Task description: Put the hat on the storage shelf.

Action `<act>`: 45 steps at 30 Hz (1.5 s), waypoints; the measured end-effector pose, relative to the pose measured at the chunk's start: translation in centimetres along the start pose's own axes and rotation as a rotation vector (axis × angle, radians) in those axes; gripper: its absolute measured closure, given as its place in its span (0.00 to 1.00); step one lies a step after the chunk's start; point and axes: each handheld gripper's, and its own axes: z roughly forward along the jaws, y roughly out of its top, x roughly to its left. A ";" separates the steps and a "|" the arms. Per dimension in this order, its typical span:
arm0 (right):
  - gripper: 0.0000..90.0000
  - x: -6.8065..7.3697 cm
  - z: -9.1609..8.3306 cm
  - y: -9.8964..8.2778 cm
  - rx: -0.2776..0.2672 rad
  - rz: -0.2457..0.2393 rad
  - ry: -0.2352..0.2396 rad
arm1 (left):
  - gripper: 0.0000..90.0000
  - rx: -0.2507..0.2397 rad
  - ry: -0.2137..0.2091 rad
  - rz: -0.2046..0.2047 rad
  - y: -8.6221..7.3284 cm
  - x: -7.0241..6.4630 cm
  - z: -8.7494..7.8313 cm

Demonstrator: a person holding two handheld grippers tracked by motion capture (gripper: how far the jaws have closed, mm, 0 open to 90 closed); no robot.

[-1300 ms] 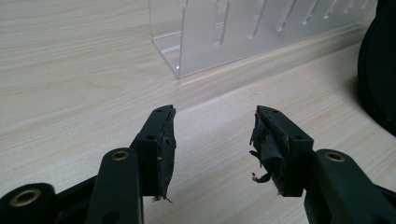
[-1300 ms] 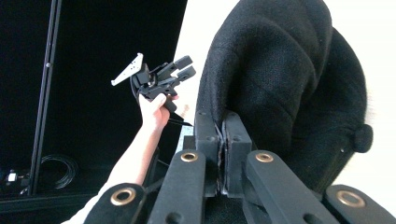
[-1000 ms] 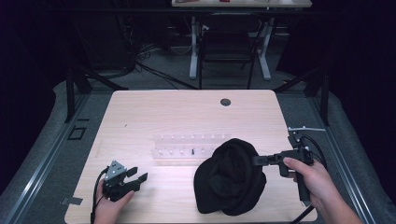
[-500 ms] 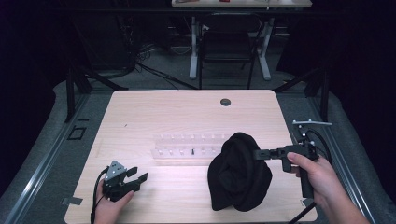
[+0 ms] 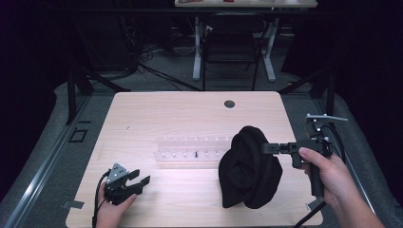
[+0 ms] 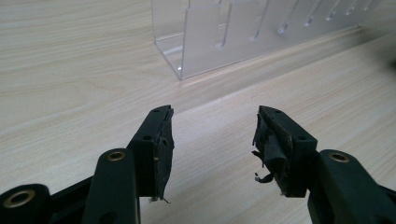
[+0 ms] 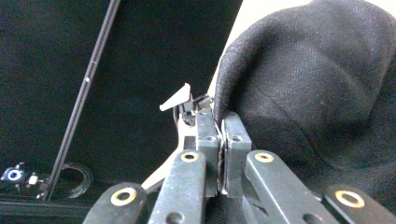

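Right gripper point(image 5: 264, 148) is clamped tight on the edge of the black cloth point(image 5: 249, 168), which hangs bunched up over the right side of the table point(image 5: 190, 114), beside the clear rack point(image 5: 192, 147). Left gripper point(image 5: 140, 178) sits near the front-left corner, 2 jaws spread, gripping nothing

The black hat point(image 5: 249, 168) is a soft, matt knit cloth with a fine woven grain in the right gripper view. The table point(image 5: 190, 114) is pale wood-grain, smooth with a slight sheen. The rack point(image 6: 243, 32) is clear glossy plastic. The left gripper point(image 6: 212, 140) has matt black, probably plastic, jaws with brass-coloured rivets; its pads look worn and frayed.
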 end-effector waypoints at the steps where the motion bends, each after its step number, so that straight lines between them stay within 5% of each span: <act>1: 0.98 0.1 0.0 0.1 -0.006 -0.002 0.003 | 0.52 0.007 0.001 0.002 0.0 0.0 0.0; 45: 0.98 1.4 1.1 4.8 -0.120 -0.018 0.050 | 0.52 0.001 -0.004 0.004 0.0 0.1 0.0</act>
